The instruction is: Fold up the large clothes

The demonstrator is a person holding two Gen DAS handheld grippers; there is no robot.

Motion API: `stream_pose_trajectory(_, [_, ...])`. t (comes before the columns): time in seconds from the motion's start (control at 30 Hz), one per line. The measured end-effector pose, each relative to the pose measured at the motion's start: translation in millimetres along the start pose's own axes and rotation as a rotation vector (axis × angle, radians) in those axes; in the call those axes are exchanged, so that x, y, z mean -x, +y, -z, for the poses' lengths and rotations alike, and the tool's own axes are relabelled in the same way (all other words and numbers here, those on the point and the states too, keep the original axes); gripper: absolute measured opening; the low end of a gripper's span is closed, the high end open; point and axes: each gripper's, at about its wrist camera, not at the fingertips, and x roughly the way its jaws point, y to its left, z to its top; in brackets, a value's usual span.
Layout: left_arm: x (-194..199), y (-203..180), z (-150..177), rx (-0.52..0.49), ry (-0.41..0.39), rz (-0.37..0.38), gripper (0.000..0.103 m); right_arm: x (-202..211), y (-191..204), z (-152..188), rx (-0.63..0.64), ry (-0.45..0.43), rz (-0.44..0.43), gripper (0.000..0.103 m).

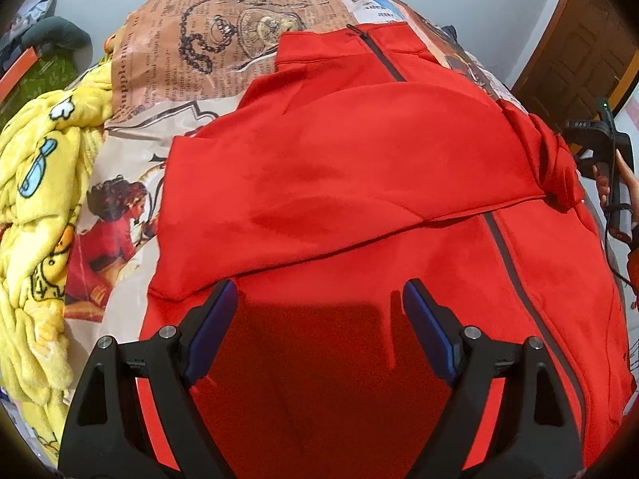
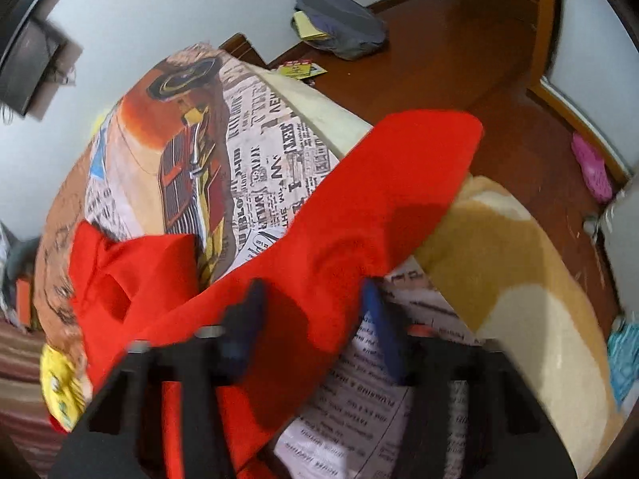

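Left tool [image 1: 319, 299] wide over jacket [image 1: 359, 167]; right tool [image 2: 315, 299] straddles unfolded sleeve [image 2: 379, 199], grip unclear; one sleeve folded.

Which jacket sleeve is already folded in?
The sleeve lying flat across the red jacket's zipped front. The other sleeve sticks out past the bed edge, between the right gripper's fingers.

Left gripper [image 1: 319, 295]: matte black angular frame with triangular cut-outs, four round silver screw heads, two fingers [image 1: 211, 331] faced with dark blue pads. Right gripper [image 2: 315, 299]: same black frame, blue pads, blurred. Hand [image 1: 623, 183] beside black cable; orange-red sleeve edge.
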Motion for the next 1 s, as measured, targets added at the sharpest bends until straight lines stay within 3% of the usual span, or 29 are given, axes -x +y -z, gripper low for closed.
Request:
stream_pose_trajectory(0.03, [0,-3,-2,-0.005,-0.004,0.001,0.084,-2,0,1,0.011,0.004,-0.011,0.011])
stream_pose_trajectory(0.17, [5,-15,-7,-0.034,-0.024,-0.003,0.084,3,-5,3,0.005,0.014,-0.077,0.008])
stream_pose_trajectory(0.37, [26,-31,-12,-0.094,-0.074,-0.036,0.084,44,24,5,0.097,-0.067,-0.138,0.008])
stream_pose_trajectory(0.6, [57,-34,-13,-0.105,-0.148,-0.048,0.084,118,98,13,0.260,-0.164,-0.308,0.008])
stream_pose_trajectory(0.73, [75,-30,-9,-0.115,-0.193,-0.068,0.084,149,150,35,0.374,-0.182,-0.403,0.008])
stream_pose_trajectory(1.0, [99,3,5,-0.058,-0.234,-0.088,0.084,144,248,102,0.571,-0.094,-0.516,0.008])
